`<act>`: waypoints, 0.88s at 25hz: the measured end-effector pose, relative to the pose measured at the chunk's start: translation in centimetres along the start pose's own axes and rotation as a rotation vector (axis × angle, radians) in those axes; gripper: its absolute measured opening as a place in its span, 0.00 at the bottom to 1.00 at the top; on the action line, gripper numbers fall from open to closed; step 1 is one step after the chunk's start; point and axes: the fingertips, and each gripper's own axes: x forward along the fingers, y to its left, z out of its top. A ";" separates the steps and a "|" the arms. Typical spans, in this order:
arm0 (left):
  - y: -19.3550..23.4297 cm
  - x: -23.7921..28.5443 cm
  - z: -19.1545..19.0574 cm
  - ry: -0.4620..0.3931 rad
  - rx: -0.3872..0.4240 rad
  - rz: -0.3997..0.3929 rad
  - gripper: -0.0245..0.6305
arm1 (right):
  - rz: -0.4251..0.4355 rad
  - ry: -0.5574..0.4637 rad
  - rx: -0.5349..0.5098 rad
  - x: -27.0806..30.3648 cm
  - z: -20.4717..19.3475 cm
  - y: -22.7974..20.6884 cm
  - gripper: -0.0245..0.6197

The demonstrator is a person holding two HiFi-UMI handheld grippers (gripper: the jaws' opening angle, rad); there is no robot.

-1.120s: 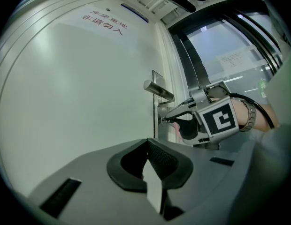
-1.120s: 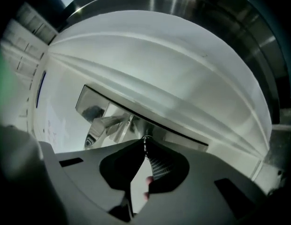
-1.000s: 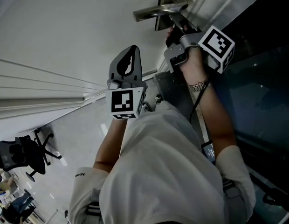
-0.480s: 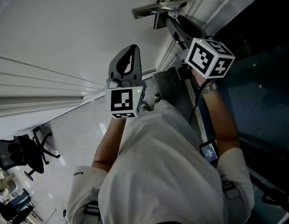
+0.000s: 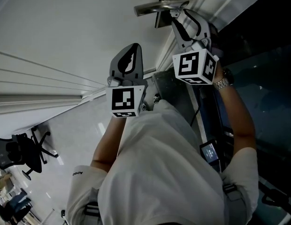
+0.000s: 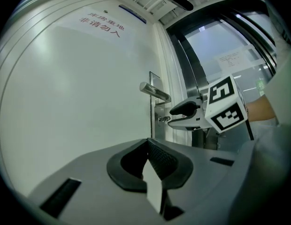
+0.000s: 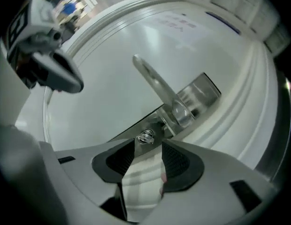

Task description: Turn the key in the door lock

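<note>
white door (image 5: 65, 27), key (image 7: 146, 136) axis straight out from lock plate (image 7: 202, 90)

The key (image 7: 146, 136) sits in the lock plate (image 7: 202, 93) at the door's (image 6: 80, 88) edge, just below the lever handle (image 7: 157, 88) and barely ahead of the right gripper (image 7: 149, 144), whose jaws have just been opening with nothing between them, while the left gripper (image 6: 148, 145) stands apart to its left.

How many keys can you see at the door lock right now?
1: a small silver metal key sticking out of the steel lock plate, beneath the silver lever handle. Others could be hidden.
</note>
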 end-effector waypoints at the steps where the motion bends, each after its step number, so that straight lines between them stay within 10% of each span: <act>1: 0.0 -0.1 0.0 0.000 0.000 0.000 0.05 | -0.022 0.014 -0.097 0.1 0.0 0.2 0.28; 12: 0.5 -0.5 -0.1 0.002 0.005 0.012 0.05 | -0.096 0.083 -0.530 2.3 0.3 1.3 0.28; 22: 0.6 -0.3 -0.1 0.003 -0.002 0.008 0.05 | -0.182 0.099 -0.682 2.5 0.1 0.9 0.15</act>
